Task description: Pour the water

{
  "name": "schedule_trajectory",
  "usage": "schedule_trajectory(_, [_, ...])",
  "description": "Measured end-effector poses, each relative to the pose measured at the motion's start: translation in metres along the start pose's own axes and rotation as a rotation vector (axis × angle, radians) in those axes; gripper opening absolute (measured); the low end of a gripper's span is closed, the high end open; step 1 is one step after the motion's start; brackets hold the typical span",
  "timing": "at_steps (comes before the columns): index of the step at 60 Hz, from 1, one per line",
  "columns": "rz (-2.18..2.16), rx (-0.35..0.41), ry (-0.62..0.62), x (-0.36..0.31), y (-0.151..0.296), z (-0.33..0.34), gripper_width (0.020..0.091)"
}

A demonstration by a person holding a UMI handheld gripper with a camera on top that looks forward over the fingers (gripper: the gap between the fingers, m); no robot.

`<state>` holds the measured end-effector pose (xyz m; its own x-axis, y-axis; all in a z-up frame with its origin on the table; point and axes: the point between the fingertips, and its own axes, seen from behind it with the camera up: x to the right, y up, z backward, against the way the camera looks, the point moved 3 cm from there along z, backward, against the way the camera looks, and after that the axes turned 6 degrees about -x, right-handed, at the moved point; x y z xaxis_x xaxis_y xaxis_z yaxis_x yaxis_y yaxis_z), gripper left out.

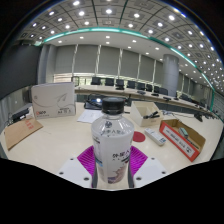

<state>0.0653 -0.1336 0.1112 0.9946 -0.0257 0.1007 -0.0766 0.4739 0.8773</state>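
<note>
Leftmost we see a white cardboard box (53, 101) on the pale wooden table (70, 140). Centre, our gripper (112, 163) is clenched on a clear plastic bottle (111, 145), black-capped, white-labelled, upright between the pink pads. Right lies a red tray (183, 137), contents unclear.

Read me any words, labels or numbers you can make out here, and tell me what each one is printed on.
Nothing can be read for certain.
Water bottle, between the fingers of the gripper: dark characters on its white label, too small to read.
White box on the table: faint print, illegible.
Red tray: no legible text.
</note>
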Motion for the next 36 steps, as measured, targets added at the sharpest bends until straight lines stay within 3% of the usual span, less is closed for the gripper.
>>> schedule_trajectory(8, [0.120, 0.001, -0.119, 0.044, 0.046, 0.005, 0.0412])
schedule_trajectory(20, [0.471, 0.037, -0.325, 0.127, 0.131, -0.038, 0.0412])
schedule_trajectory(29, [0.829, 0.085, -0.454, 0.141, 0.184, -0.087, 0.0412])
schedule_trajectory(36, [1.100, 0.109, -0.513, 0.136, 0.200, -0.126, 0.0411])
